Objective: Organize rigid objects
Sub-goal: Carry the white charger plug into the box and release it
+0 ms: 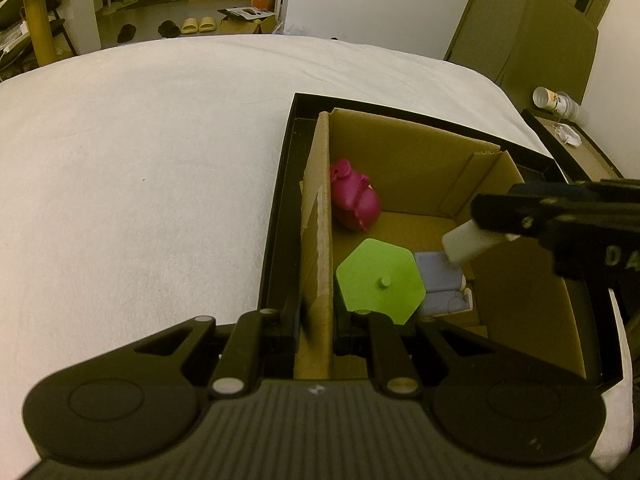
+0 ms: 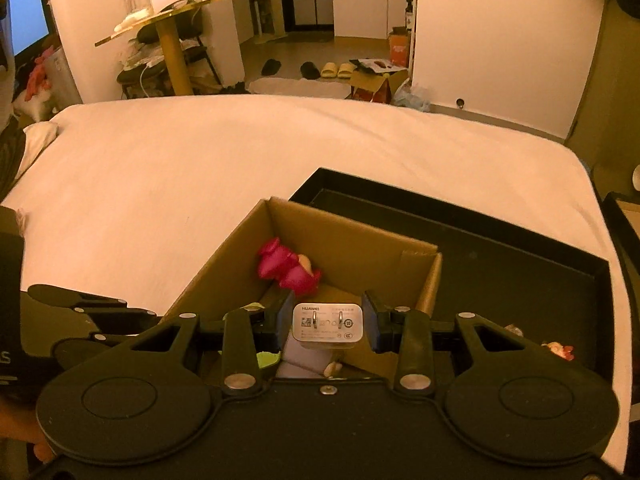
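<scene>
An open cardboard box (image 1: 408,160) sits inside a black tray (image 1: 280,200) on the bed. Its left wall is clamped by my left gripper (image 1: 318,326), which is shut on it. In the box lie a pink pig toy (image 1: 354,200), a green hexagonal piece (image 1: 380,280) and a pale blue block (image 1: 440,280). My right gripper (image 2: 329,314) is shut on a white plug charger (image 2: 328,326) and hangs over the near end of the box (image 2: 352,248). From the left wrist view it comes in from the right, with the charger (image 1: 466,246) above the blue block. The pig (image 2: 288,268) lies beyond the charger.
White bedsheet (image 1: 140,160) spreads to the left and behind the tray. The black tray floor (image 2: 520,272) lies right of the box, with small figures (image 2: 558,350) at its near edge. A bedside stand with a cup (image 1: 554,102) is at the far right.
</scene>
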A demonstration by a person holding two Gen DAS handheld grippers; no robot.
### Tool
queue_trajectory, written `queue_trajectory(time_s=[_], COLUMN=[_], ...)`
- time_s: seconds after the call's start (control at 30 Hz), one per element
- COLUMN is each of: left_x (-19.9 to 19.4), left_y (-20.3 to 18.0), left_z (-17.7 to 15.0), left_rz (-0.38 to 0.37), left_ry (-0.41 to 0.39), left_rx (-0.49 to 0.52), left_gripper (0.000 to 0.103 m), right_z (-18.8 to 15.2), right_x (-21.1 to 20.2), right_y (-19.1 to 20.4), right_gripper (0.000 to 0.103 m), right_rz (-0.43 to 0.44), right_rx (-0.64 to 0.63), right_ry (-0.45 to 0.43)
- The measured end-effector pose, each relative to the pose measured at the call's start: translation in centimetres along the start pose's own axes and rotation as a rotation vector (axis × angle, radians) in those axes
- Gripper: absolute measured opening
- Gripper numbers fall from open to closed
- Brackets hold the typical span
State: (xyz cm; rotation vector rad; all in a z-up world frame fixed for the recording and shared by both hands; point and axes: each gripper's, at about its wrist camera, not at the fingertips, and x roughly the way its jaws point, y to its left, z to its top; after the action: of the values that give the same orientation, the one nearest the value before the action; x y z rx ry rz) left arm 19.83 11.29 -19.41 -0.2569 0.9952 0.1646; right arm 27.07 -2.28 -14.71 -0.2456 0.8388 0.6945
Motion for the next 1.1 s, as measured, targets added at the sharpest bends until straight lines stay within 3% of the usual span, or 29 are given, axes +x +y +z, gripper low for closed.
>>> queue_trajectory(time_s=[0.5,0.67,1.1], left_x=[-0.2,-0.1,0.0], left_y=[-0.1,-0.1,0.0], left_z=[0.0,0.0,0.1], left_rz=[-0.002,-0.003,-0.006], left_ry=[-0.001,-0.001,-0.002], left_rx=[-0.003,-0.005,-0.007], left_gripper=[0.013,0.013,0.013], right_z=[0.3,0.5,0.1], right_x=[1.7,1.1,-0.3], right_y=[0.9,0.6,-0.5], right_gripper=[0.037,0.045,0.046], right_rz=[0.02,0.035,0.032], right_rx=[-0.003,0.029,0.046], right_ry=[0.012,-0.017,-0.02])
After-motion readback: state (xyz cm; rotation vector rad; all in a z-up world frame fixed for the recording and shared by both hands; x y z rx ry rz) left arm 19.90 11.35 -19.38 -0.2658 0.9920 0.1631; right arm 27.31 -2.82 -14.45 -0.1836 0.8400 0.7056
